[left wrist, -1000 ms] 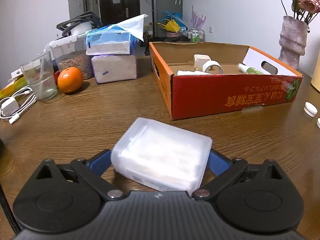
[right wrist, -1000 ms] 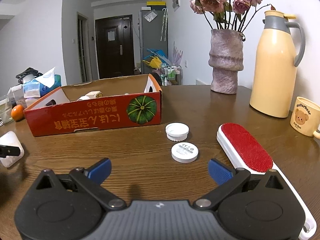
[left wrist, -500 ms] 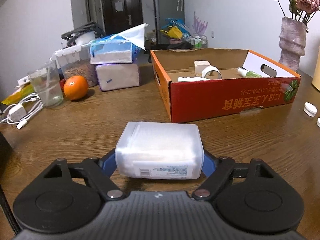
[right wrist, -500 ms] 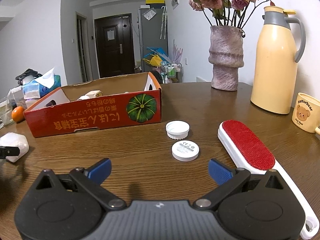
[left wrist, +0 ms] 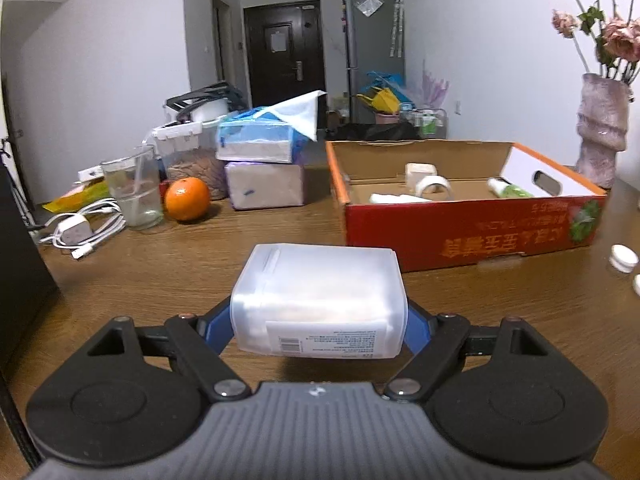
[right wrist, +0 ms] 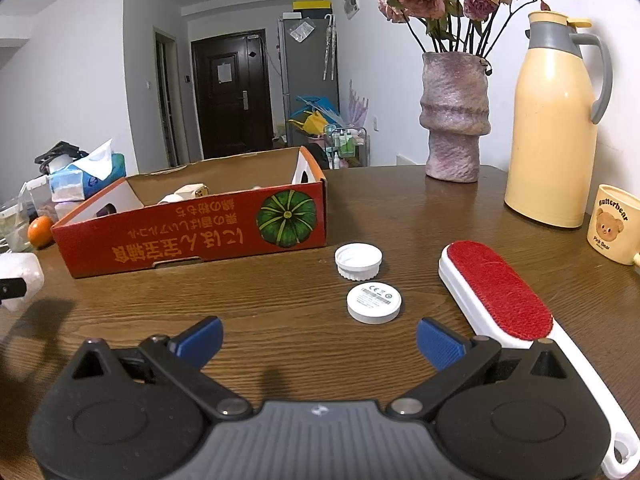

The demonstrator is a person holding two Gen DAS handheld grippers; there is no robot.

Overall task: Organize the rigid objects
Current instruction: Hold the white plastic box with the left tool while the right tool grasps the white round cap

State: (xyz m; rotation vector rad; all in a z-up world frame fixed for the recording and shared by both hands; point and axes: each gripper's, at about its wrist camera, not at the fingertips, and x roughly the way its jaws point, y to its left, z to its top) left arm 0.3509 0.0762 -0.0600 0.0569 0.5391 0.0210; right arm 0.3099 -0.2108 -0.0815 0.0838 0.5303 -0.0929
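My left gripper (left wrist: 319, 326) is shut on a translucent white plastic box (left wrist: 318, 300) and holds it above the wooden table, in front of the open red cardboard box (left wrist: 472, 236). The red box (right wrist: 192, 232) holds a tape roll (left wrist: 433, 186), a small white box and a green bottle (left wrist: 508, 189). My right gripper (right wrist: 319, 342) is open and empty, low over the table. Just ahead of it lie a white round disc (right wrist: 373, 303) and a white cap (right wrist: 358, 261). A red lint brush (right wrist: 500, 292) lies to its right. The held plastic box shows at the right wrist view's left edge (right wrist: 18, 276).
Left of the red box stand tissue packs (left wrist: 260, 160), an orange (left wrist: 187, 199), a glass (left wrist: 134, 192) and a white charger cable (left wrist: 80, 232). At the right stand a purple vase (right wrist: 454, 120), a cream thermos (right wrist: 554, 128) and a bear mug (right wrist: 614, 230).
My left gripper closed on the plastic box, squared it up and lifted it off the table. The right gripper stayed almost still.
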